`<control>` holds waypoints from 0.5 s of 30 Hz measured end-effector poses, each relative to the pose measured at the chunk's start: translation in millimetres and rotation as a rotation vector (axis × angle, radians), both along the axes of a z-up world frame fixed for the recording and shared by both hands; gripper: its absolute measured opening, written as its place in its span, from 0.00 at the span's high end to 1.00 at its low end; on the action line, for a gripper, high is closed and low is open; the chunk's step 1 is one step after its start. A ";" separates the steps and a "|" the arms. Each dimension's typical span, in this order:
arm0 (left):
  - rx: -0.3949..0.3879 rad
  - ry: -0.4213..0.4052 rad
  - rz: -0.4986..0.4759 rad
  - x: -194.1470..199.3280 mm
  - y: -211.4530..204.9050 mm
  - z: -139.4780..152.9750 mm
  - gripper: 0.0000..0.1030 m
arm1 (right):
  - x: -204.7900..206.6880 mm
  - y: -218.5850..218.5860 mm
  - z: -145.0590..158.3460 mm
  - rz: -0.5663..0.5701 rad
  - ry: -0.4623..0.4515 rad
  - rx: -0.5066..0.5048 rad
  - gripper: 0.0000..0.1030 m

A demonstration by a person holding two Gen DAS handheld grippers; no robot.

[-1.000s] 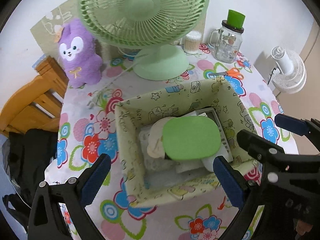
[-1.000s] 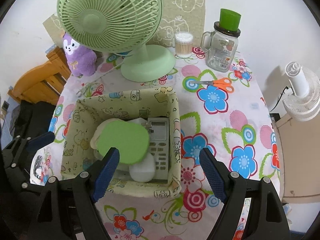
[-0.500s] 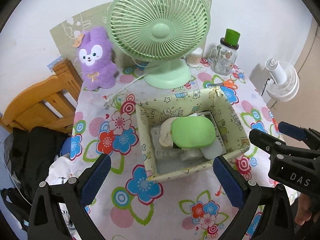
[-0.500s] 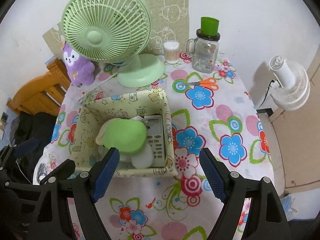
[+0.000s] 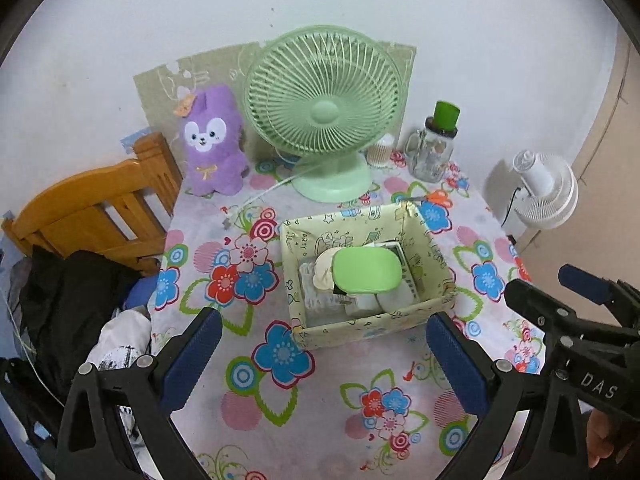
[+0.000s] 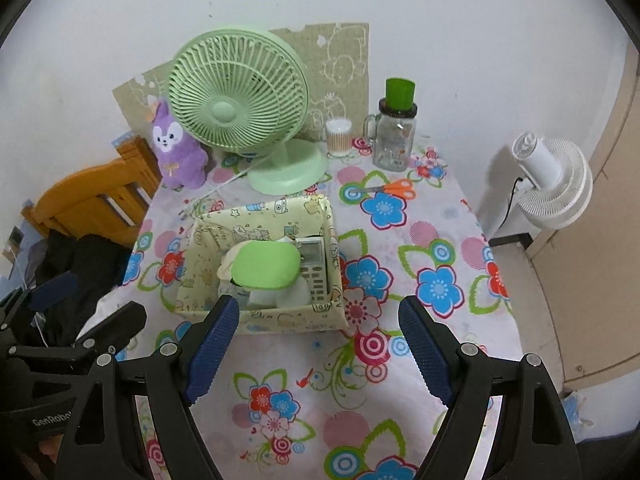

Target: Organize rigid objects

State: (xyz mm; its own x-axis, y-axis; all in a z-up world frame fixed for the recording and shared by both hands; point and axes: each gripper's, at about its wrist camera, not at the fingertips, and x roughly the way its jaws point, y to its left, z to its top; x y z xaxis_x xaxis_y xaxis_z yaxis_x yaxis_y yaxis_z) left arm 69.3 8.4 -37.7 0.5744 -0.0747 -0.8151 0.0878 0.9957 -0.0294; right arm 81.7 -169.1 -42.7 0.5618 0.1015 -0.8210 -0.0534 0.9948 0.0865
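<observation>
Both grippers [image 5: 320, 344] [image 6: 320, 344] wide apart, empty

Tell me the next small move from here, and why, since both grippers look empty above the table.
Probably take the right gripper toward the orange-handled scissors. Both it and the left gripper are open and empty, the fabric bin already holds the green-lidded box and remote, and the scissors lie loose on the tablecloth, on that gripper's side.

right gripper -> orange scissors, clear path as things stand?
Probably yes. The right gripper is open and empty, the scissors lie flat on bare tablecloth beside the fabric box, and nothing stands between them.
</observation>
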 end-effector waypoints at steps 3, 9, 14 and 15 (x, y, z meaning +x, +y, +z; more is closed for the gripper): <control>-0.006 -0.013 0.018 -11.5 -0.9 11.2 0.00 | -8.6 -2.9 11.4 0.006 -0.016 -0.001 0.18; -0.002 -0.054 0.042 -34.9 -7.2 35.5 0.00 | -28.1 -8.7 36.7 0.012 -0.059 -0.005 0.16; -0.005 -0.092 0.048 -52.8 -10.7 52.7 0.00 | -47.4 -12.3 60.1 0.024 -0.119 -0.018 0.14; -0.004 -0.099 0.051 -56.7 -11.2 56.3 0.00 | -50.7 -12.9 63.5 0.023 -0.129 -0.022 0.12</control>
